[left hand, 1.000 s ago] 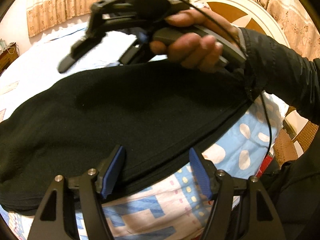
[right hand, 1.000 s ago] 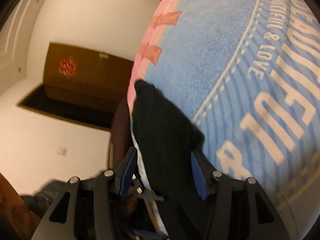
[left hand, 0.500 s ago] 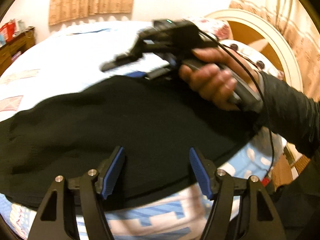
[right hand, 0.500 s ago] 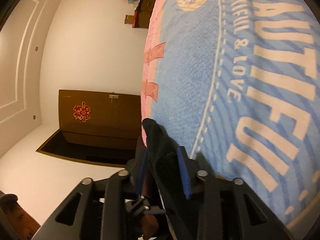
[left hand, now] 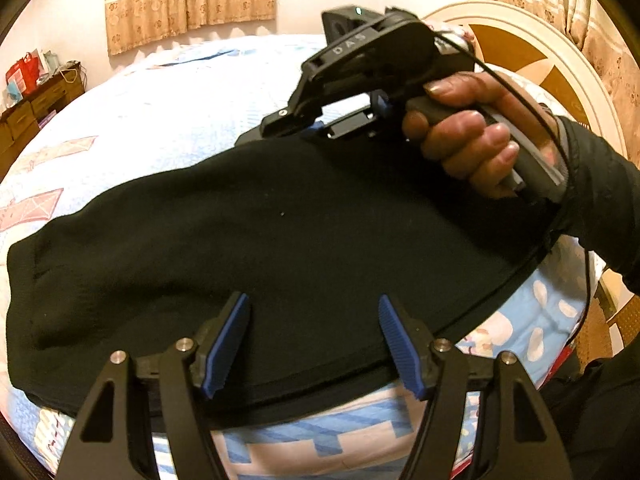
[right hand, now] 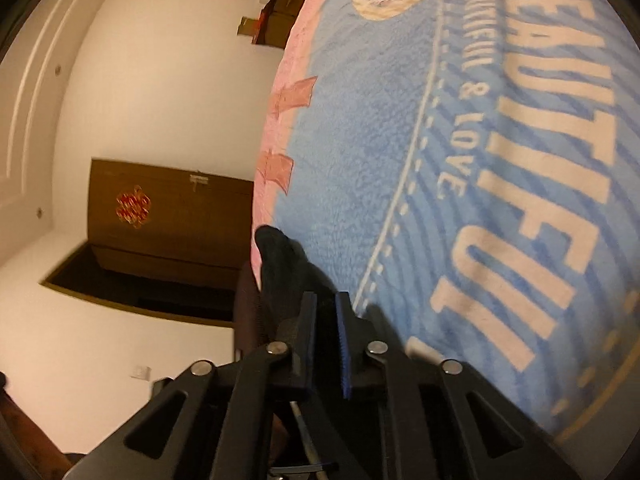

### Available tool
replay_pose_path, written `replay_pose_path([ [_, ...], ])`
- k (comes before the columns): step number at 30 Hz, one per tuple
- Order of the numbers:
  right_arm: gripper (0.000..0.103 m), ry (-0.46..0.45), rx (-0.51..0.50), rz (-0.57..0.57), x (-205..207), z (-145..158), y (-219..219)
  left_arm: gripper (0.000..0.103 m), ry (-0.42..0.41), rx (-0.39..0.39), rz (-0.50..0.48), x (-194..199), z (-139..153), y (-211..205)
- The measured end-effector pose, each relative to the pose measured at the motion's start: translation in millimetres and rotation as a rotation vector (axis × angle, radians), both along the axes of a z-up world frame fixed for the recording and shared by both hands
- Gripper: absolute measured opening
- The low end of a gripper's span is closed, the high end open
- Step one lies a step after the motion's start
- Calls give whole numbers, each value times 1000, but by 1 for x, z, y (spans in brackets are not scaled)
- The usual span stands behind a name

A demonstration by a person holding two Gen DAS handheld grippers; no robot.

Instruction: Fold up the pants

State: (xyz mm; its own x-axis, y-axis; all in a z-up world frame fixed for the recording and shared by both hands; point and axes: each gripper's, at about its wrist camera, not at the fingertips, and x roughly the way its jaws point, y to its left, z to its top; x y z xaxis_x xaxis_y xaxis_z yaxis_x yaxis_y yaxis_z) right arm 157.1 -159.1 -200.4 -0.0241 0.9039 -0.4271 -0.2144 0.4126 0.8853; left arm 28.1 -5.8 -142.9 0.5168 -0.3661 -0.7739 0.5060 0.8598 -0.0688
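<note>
While the black pants (left hand: 280, 248) lie spread flat across the blue-and-pink patterned blanket (left hand: 160, 120) on the bed, filling the middle of the left wrist view from nine o'clock to three o'clock, the left gripper (left hand: 314, 340) hangs over their near hem at six o'clock with its blue pads spread wide apart and nothing pinched between them. At one o'clock in that view, a hand (left hand: 472, 136) in a dark sleeve (left hand: 600, 208) holds the right gripper (left hand: 304, 124), whose tips meet the far edge of the pants at twelve o'clock. In the right wrist view, the right gripper's blue pads (right hand: 344, 344) are pressed almost together at six o'clock, pinching a fold of the black fabric; a bunched corner of the pants (right hand: 280, 264) sticks out past the tips toward eleven o'clock. Beyond it, the blanket with large pale lettering fills the view from twelve to four o'clock. A brown wooden door (right hand: 172, 220) with a red ornament sits at nine o'clock against a white wall. A curved headboard (left hand: 540, 60) and patterned curtains (left hand: 188, 0) stand behind the bed in the left wrist view.
</note>
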Motion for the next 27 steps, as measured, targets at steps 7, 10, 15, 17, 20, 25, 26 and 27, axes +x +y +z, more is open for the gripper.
replay_pose_path([
  [7, 5, -184, -96, -101, 0, 34, -11, 70, -12, 46, -38, -1, -3, -8],
  [10, 5, -191, -152, -98, 7, 24, -8, 70, -17, 63, -55, -2, -4, -7],
  [15, 5, -165, -158, -68, 14, 1, -4, 71, -14, 62, -55, 0, -3, -5],
  [17, 10, -172, -156, -67, 12, 8, -8, 71, -11, 57, -43, -3, 0, -3],
  [20, 21, -248, -192, -139, -1, 34, -29, 71, -20, 22, -36, -15, 7, -1],
  [25, 38, -355, -184, -163, -60, 71, -61, 71, 15, 59, -71, -27, -1, -13],
  [26, 38, -355, -179, -158, -79, 70, -66, 71, 14, 88, -77, -30, -5, -18],
  [27, 38, -348, -183, -151, -93, 66, -67, 72, -3, 110, -80, -32, -7, -21],
])
